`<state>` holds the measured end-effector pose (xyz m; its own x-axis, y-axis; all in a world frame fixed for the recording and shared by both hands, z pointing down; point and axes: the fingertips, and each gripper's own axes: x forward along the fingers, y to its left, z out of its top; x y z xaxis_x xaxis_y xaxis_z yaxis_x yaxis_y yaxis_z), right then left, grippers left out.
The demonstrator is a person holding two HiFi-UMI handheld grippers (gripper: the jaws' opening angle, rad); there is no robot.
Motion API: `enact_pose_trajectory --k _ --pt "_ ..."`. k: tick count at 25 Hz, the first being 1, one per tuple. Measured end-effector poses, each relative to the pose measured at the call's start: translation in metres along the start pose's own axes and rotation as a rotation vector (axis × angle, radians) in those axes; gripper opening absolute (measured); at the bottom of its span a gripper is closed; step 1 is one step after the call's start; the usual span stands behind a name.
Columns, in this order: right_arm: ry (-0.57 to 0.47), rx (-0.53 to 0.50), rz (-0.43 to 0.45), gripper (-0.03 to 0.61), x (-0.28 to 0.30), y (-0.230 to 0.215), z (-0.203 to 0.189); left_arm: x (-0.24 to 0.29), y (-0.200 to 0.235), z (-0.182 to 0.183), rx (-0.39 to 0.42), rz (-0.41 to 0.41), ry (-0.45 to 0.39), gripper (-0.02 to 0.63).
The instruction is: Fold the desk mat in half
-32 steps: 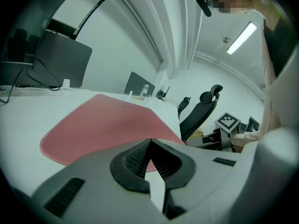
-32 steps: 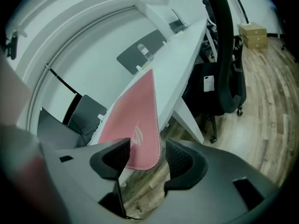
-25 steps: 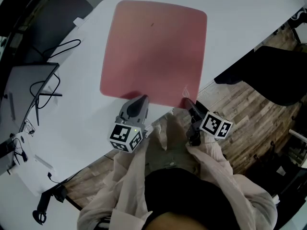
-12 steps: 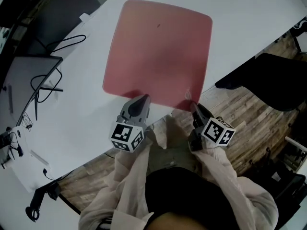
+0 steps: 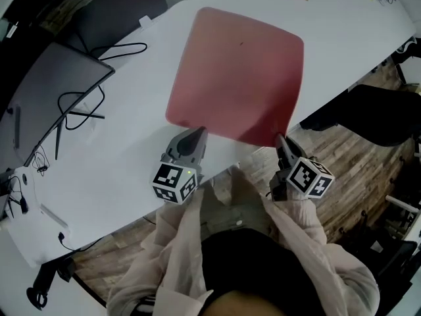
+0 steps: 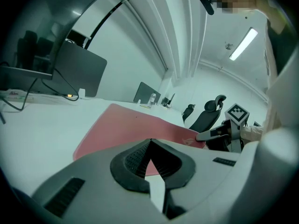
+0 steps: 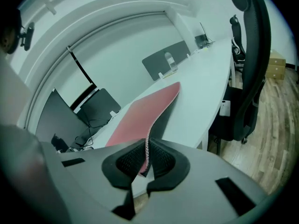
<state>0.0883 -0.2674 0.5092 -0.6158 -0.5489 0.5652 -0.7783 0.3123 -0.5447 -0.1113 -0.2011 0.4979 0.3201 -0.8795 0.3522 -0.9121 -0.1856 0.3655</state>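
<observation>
Right gripper view: the right gripper (image 7: pixel 147 149) is clenched on the near right corner of the red desk mat (image 7: pixel 140 111), which lies on the white bench (image 7: pixel 198 111). The corner curls up, so the mat is probably soft and light. The left gripper (image 5: pixel 195 134) is closed, seemingly empty, at the near left corner, the place to hold.

A red desk mat (image 5: pixel 240 71) and loose black cables (image 5: pixel 79 107) lie on the white table (image 5: pixel 118 163).

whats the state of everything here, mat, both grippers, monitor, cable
desk mat: unfolded on the table, near right corner pulled up
right gripper: jaws shut on the mat's corner
left gripper: jaws together at the mat's near edge, no mat seen between them
monitor: screen dark
cable: lying in loose loops
</observation>
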Motion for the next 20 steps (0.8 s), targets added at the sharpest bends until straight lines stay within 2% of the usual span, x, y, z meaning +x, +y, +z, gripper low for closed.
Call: enact_pose_trajectory --k 10,20 --pt "-0.039 -0.043 0.080 0.032 0.017 0.054 0.018 -0.022 0.022 0.016 -0.011 0.018 -0.053 0.026" --pt "0.003 -0.121 0.196 0.032 0.047 0.103 0.035 -0.041 0.040 0.026 -0.040 0.095 -0.089 0.026"
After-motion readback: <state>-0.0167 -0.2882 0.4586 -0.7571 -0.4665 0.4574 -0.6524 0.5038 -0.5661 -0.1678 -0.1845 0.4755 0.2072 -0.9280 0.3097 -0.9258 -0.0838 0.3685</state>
